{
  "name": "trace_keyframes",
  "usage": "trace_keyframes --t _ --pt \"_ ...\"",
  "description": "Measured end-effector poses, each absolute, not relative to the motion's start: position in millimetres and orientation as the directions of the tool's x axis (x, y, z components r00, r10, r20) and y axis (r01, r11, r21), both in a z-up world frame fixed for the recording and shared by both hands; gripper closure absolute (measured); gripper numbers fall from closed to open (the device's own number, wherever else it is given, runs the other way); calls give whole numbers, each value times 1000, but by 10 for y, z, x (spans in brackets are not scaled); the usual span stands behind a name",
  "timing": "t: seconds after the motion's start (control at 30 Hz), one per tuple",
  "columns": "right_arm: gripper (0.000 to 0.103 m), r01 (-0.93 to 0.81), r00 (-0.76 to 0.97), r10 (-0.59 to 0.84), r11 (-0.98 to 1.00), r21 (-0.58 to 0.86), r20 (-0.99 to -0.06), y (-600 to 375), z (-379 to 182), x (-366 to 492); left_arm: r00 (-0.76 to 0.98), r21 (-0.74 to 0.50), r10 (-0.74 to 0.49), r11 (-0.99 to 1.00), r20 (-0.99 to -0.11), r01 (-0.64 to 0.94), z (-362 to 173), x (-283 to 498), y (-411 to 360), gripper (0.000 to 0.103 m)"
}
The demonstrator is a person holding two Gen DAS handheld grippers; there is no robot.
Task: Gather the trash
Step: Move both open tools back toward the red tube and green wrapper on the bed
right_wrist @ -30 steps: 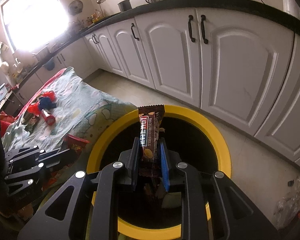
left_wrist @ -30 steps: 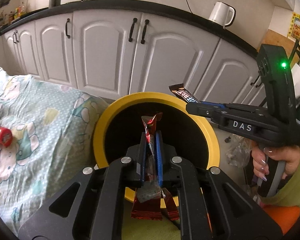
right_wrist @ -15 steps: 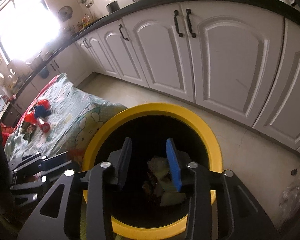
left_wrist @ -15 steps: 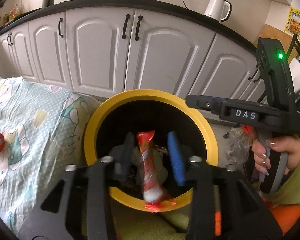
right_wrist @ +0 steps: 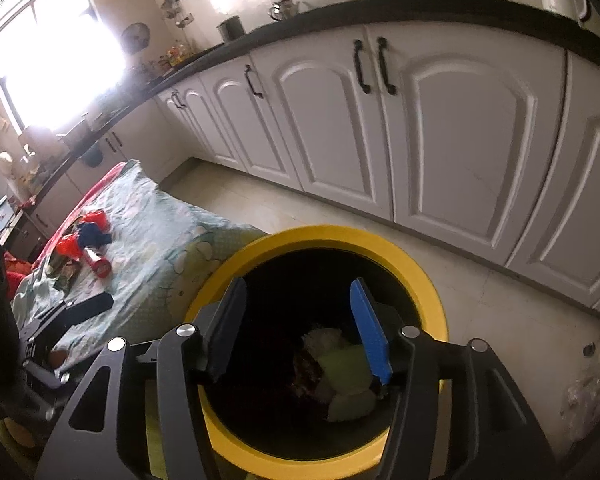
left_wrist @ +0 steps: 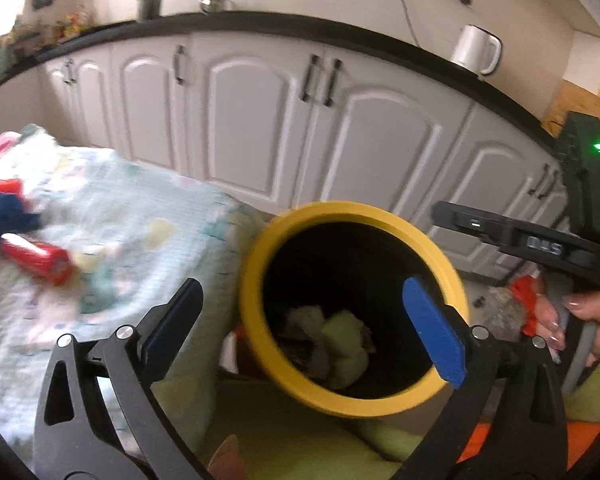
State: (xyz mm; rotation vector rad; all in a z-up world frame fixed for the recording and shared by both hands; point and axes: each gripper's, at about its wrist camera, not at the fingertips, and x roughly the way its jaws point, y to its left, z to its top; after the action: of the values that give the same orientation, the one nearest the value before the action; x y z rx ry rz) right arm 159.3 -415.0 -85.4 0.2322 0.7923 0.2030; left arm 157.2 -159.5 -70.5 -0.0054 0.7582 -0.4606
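A black bin with a yellow rim [left_wrist: 256, 264] stands beside the bed, with crumpled paper and wrappers [left_wrist: 340, 340] lying at its bottom. My left gripper [left_wrist: 302, 292] hangs over the bin's near left side, its jaws opening wide and nothing between them. My right gripper [right_wrist: 299, 286] sits above the bin's mouth [right_wrist: 380, 240], jaws also opening and empty. The dropped trash [right_wrist: 340, 368] shows below it. A red tube-like wrapper [left_wrist: 36, 260] and a blue scrap [left_wrist: 8, 212] lie on the bed sheet. A hand [left_wrist: 580, 320] holds the right gripper's handle.
White cabinets [right_wrist: 460, 140] under a black counter run behind the bin, with bare floor between. The patterned bed sheet [right_wrist: 152, 240] lies to the left. A clear plastic bag [right_wrist: 592, 372] sits on the floor at right. A white kettle [left_wrist: 476, 52] stands on the counter.
Both grippers have opened. The red wrapper fell from the left one and the brown snack bar wrapper from the right one, into the bin. The left view has swung toward the bed.
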Motion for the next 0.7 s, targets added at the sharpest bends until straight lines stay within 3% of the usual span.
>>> trace_keyframes --t 0.43,0.7 --pt "30 -310 727 364 931 195 -583 -3408 -527 1458 805 -84 -184 983 -565 165 -458 1473 -677 11" --pt "24 -411 705 431 896 172 -563 -2917 -395 1496 855 -73 -60 997 -516 26 -347 1446 -139 11"
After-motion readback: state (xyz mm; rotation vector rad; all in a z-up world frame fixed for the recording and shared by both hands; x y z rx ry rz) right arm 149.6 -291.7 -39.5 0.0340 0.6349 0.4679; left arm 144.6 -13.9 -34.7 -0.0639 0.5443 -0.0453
